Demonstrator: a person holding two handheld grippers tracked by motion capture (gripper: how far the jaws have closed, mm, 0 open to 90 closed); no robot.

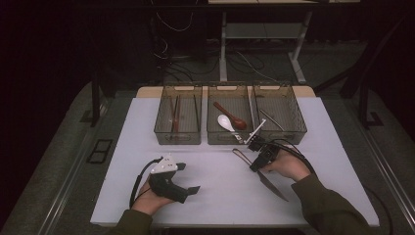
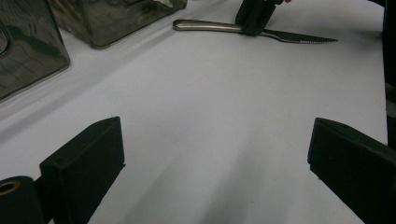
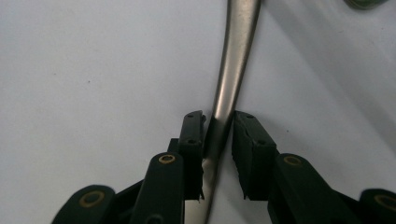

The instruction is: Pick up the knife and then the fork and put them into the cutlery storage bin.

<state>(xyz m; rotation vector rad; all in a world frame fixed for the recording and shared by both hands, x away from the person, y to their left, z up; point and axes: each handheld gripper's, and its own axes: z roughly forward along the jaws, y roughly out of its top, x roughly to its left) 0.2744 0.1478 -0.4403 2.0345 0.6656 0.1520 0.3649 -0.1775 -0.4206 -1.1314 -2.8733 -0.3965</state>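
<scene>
1. Left gripper (image 1: 188, 177): nearest item, black, two-jawed, held in my left hand (image 1: 149, 198) at the near left of the table. Jaws stand wide apart with nothing between them, idle.
2. White table top (image 1: 215, 181): bare between my two grippers.
3. Right gripper (image 1: 258, 157): black, in my right hand (image 1: 288, 166), right of centre, just near the trays. Jaws narrow, set on either side of the knife's handle. In the right gripper view the pads (image 3: 192, 135) sit just beside the metal, one about touching, a thin gap on the other side; I judge the grip not yet firm.
4. Long steel table knife with a serrated blade (image 2: 261, 31): lying flat on the table, handle (image 3: 231, 70) pointing towards the trays, blade (image 1: 272, 185) towards my near right. Not yet lifted.
5. Three smoked clear plastic trays in a row at the far side: left tray (image 1: 177, 137) holds what look like chopsticks; middle tray (image 1: 230, 139) holds a brown wooden spoon (image 1: 230, 116) and a white ceramic spoon (image 1: 226, 122); right tray (image 1: 293, 134) holds slim metal cutlery, kind unclear.
6. Progress, as judged: sorting is mostly done. Left to do: close on the knife, lift it, and carry it probably to the right tray.
</scene>
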